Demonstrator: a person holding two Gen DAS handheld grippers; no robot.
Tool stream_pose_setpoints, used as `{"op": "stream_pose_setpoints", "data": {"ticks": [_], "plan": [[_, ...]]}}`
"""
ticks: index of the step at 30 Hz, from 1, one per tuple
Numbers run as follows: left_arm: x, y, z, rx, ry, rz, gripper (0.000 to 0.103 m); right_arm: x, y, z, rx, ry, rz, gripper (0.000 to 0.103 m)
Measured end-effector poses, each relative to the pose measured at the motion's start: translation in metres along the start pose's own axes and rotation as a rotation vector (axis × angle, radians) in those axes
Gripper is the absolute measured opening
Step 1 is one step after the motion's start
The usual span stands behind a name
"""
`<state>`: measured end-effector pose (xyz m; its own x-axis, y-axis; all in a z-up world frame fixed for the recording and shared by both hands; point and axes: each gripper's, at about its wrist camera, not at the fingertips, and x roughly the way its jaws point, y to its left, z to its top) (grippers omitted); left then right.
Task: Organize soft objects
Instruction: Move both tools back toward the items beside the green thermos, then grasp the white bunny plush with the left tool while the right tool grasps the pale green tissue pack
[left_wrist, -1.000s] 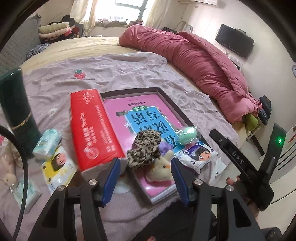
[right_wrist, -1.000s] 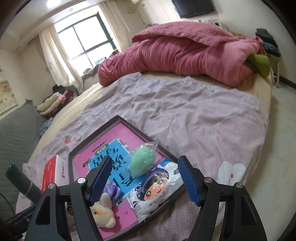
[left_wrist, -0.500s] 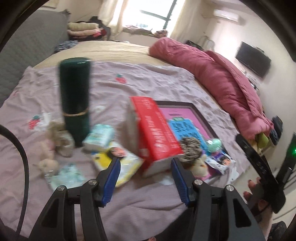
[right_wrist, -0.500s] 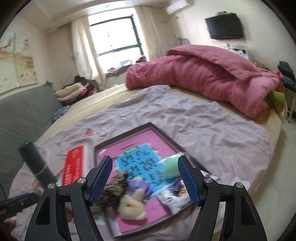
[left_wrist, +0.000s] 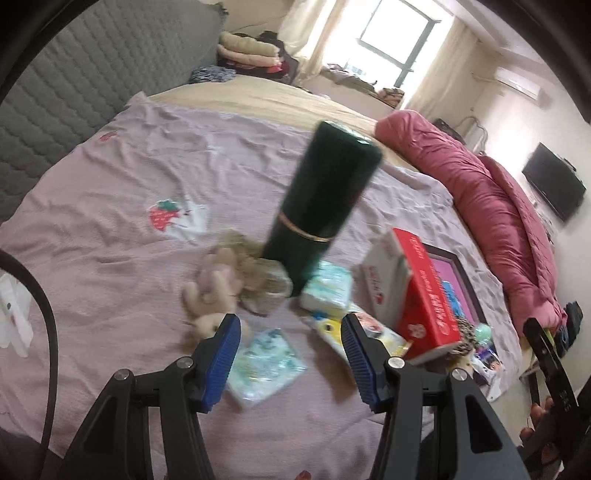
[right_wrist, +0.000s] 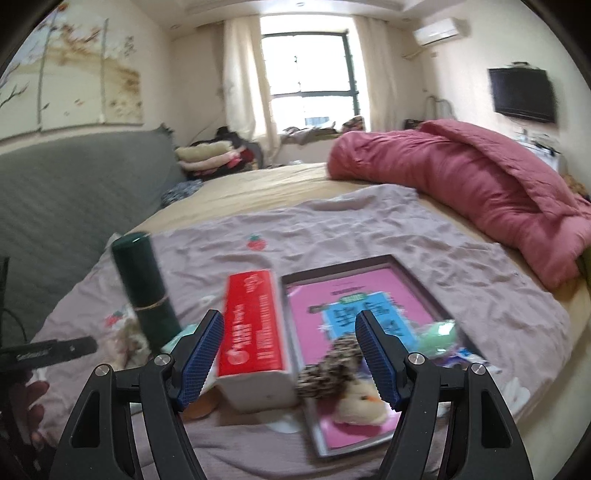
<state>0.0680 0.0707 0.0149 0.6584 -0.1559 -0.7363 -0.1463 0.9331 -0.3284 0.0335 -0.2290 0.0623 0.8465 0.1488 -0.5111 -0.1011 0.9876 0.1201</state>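
My left gripper (left_wrist: 290, 349) is open and empty above a pale blue tissue pack (left_wrist: 264, 363) on the lilac sheet. A beige plush toy (left_wrist: 214, 284) and a furry scrunchie (left_wrist: 260, 278) lie just beyond it. My right gripper (right_wrist: 290, 354) is open and empty above the red box (right_wrist: 253, 325). A dark-framed tray (right_wrist: 417, 291) with a pink book holds a leopard scrunchie (right_wrist: 330, 365), a yellow plush (right_wrist: 360, 404) and a green puff (right_wrist: 437, 334).
A tall dark green bottle (left_wrist: 321, 210) stands by the plush toy. A second tissue pack (left_wrist: 327, 290) and a yellow packet (left_wrist: 364, 332) lie beside the red box (left_wrist: 421, 291). A pink quilt (right_wrist: 461, 181) lies at the far right. A grey headboard (right_wrist: 66, 206) is at left.
Both grippers have swung left. My left view went from the tray to the bottle, plush toy and tissue packs. My right view now takes in the red box and bottle. Both jaws stayed open.
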Motion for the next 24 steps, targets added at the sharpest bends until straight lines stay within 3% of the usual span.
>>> {"op": "stream_pose_setpoints", "data": {"ticks": [6,12,16,24], "plan": [[0.012,0.031,0.003,-0.069,0.018,0.008,0.056,0.014,0.049,0.004,-0.078,0.049,0.085,0.075],[0.026,0.057,0.007,-0.106,0.039,0.03,0.056,0.054,0.1,0.002,-0.127,0.145,0.161,0.075],[0.035,0.069,0.011,-0.13,0.053,0.029,0.056,0.088,0.13,-0.007,-0.166,0.206,0.17,0.075],[0.055,0.074,0.016,-0.139,0.097,0.029,0.056,0.151,0.163,-0.03,-0.225,0.317,0.096,0.075]]}}
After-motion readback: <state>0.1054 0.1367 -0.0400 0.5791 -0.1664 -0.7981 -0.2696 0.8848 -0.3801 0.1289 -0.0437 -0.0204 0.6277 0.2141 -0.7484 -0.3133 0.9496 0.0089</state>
